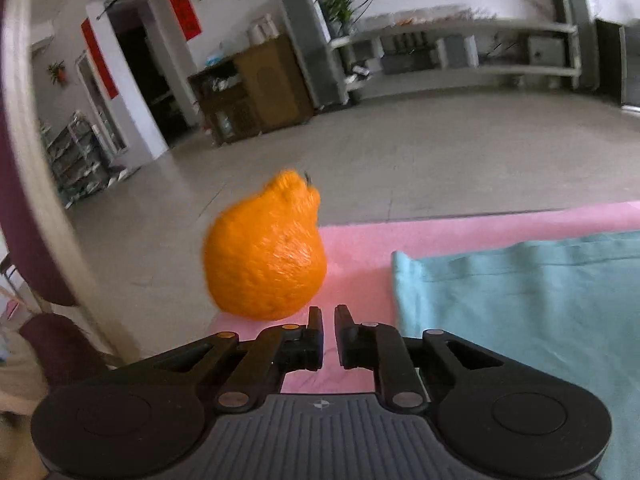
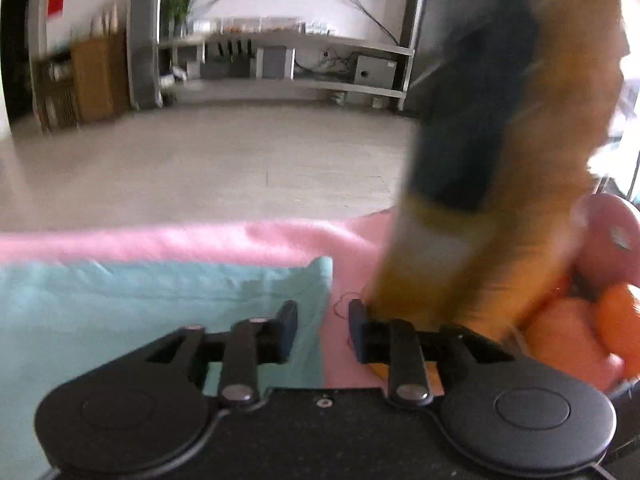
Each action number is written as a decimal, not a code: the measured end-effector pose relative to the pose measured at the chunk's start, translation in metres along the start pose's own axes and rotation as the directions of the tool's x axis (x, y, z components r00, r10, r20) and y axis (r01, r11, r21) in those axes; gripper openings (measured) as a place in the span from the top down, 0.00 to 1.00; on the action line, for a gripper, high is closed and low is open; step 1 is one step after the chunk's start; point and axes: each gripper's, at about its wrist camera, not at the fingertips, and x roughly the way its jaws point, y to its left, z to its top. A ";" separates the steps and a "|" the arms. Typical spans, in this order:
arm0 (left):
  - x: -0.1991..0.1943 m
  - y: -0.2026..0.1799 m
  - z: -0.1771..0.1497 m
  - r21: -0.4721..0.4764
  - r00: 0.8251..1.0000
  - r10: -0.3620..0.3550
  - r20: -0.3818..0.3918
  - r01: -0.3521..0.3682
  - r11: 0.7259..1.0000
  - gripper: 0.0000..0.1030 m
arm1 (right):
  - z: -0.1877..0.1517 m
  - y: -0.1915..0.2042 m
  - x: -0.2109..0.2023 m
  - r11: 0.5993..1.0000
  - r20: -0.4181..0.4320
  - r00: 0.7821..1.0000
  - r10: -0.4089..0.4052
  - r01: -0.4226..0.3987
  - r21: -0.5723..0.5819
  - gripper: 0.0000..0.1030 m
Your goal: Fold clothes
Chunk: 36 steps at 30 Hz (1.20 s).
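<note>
A teal cloth lies flat on a pink sheet; in the right wrist view the cloth fills the lower left. My left gripper hovers just off the cloth's left edge, jaws nearly together with a narrow gap, holding nothing. My right gripper is open over the cloth's right edge, its left finger above the cloth and its right finger above the pink sheet. Nothing is between either pair of fingers.
A large orange citrus fruit sits on the pink sheet's left corner, right in front of my left gripper. A tall blurred bottle with amber liquid and a dark label stands by my right gripper, with orange and pink fruit beside it. Tiled floor lies beyond.
</note>
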 end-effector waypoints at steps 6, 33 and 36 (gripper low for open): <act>-0.108 0.024 -0.029 0.056 0.989 -0.138 -0.047 0.140 0.989 0.75 | -0.006 -0.067 -0.124 0.956 -0.003 0.976 0.216 -0.211 0.206 0.63; -0.056 0.003 -0.099 0.030 0.972 -0.176 -0.157 0.183 0.983 0.91 | -0.087 -0.077 -0.052 0.961 -0.128 0.965 0.231 -0.205 0.187 1.00; -0.056 0.002 -0.100 0.035 0.973 -0.165 -0.160 0.173 0.984 0.90 | -0.087 -0.065 -0.055 0.988 -0.130 0.983 0.133 -0.122 0.090 1.00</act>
